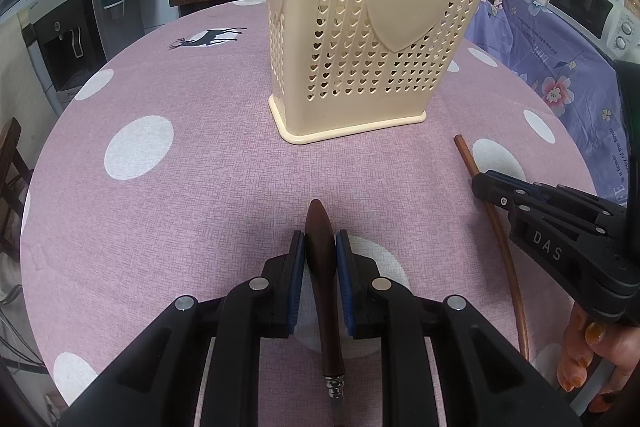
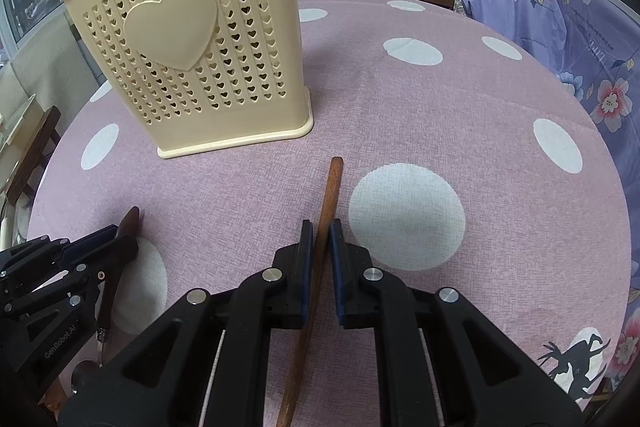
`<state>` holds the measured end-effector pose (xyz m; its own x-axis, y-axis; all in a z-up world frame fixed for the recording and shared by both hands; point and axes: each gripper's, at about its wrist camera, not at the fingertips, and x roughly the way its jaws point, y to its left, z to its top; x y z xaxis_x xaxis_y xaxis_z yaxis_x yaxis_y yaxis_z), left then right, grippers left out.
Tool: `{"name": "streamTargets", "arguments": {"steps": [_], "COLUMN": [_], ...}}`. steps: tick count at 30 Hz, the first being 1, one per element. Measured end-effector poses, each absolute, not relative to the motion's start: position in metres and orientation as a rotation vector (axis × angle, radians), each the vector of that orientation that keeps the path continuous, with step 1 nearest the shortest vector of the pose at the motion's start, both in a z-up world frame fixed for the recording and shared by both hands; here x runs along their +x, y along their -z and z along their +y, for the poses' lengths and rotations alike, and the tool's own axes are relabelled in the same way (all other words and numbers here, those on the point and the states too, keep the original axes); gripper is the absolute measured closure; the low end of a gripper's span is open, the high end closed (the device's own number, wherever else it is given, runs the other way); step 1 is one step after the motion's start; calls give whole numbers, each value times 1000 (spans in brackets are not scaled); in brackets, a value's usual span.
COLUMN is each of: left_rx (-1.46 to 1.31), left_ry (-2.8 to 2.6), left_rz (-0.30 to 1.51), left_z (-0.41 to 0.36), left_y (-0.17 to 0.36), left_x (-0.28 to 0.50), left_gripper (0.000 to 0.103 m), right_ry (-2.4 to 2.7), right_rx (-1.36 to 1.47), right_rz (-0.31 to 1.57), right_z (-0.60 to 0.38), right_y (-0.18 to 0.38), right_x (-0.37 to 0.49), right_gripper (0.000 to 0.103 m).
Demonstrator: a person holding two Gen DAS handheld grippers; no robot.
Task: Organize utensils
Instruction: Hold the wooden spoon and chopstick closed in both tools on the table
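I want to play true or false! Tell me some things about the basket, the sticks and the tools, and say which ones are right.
1. The basket stands upright on the tablecloth. True.
2. The left tool is shut on a dark handle. True.
3. The right tool is up in the air with nothing between its fingers. False: a brown stick lies between them.
4. The basket has star-shaped holes. False: they are hearts.
5. The brown stick is inside the basket. False: it lies on the tablecloth, in front of the basket.

Basket (image 1: pixel 372 27) behind utensils (apparently two).
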<state>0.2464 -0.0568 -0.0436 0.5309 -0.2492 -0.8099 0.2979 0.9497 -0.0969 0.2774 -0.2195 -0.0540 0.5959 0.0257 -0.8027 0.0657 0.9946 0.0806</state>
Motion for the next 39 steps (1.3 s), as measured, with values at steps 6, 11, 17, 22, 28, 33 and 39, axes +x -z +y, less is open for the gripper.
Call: {"name": "streamTargets", "arguments": {"steps": [6, 11, 17, 22, 28, 33, 39], "left_rx": [54, 50, 44, 32, 21, 19, 19], "left_ry": [328, 330, 329, 334, 336, 337, 343], "left_rz": [956, 958, 960, 963, 966, 962, 949], "left_z": [-57, -56, -56, -55, -54, -54, -53], "left_y": [43, 43, 43, 43, 43, 42, 37], "left_x": [247, 247, 248, 248, 248, 248, 246], "left_gripper": [86, 86, 86, 86, 87, 86, 87], "right_ry": [24, 24, 19, 18, 15, 13, 12], "right_rx": [102, 112, 138, 141, 147, 150, 154], "right_rz": [931, 930, 926, 927, 927, 927, 931], "right_z": [-218, -219, -223, -223, -223, -223, -224], "right_y": [54, 54, 54, 55, 55, 54, 54], "right_x": [276, 276, 276, 276, 276, 275, 274], "right_gripper": [93, 93, 93, 93, 93, 93, 93]}}
